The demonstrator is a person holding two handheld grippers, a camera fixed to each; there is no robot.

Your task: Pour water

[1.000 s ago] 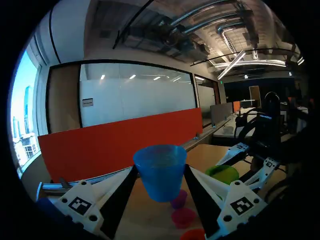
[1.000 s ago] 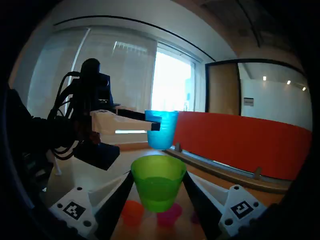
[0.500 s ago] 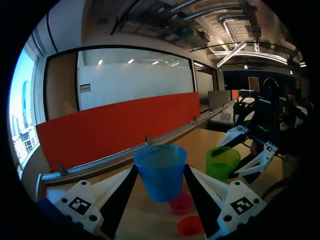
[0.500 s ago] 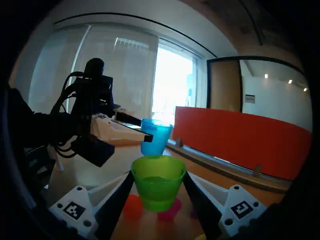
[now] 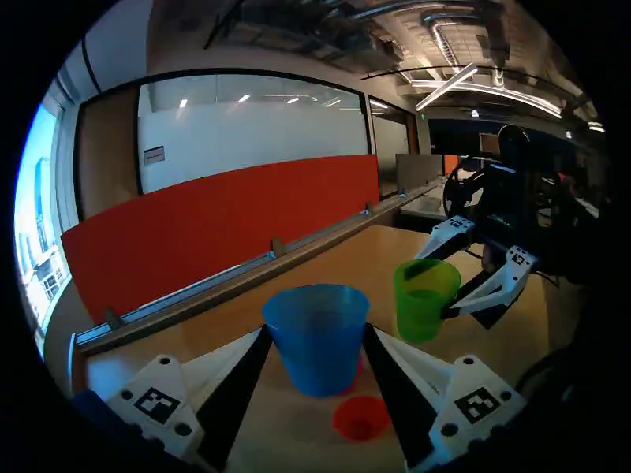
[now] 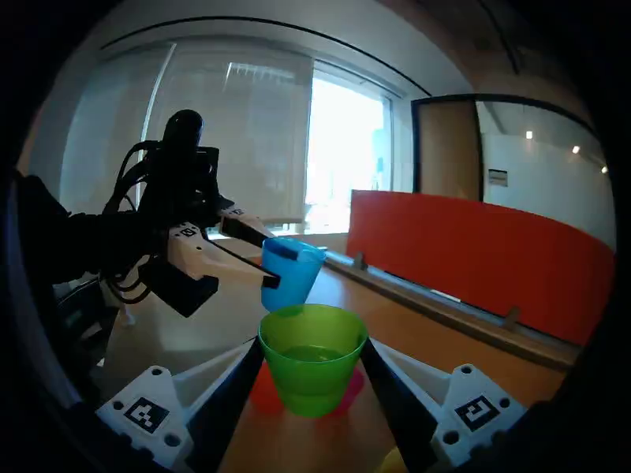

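1. In the left gripper view, we saw the left gripper (image 5: 317,335) clamped on the blue cup (image 5: 315,351), one finger pressing each side, above the wooden table (image 5: 347,260).
2. The right gripper (image 6: 313,359) held the green cup (image 6: 311,386) the same way, both fingers tight against its walls. We could see a little liquid (image 6: 311,355) low inside it.
3. In the right gripper view, the blue cup leaned toward the green cup. Its lip sat just above the far edge of the green rim, and we could not tell whether the two touched.
4. A small orange cup (image 5: 359,416) stood on the table below the blue cup. A pink cup (image 6: 352,385) showed partly behind the green cup's base.
5. An orange partition (image 5: 213,221) ran along the table's far edge.
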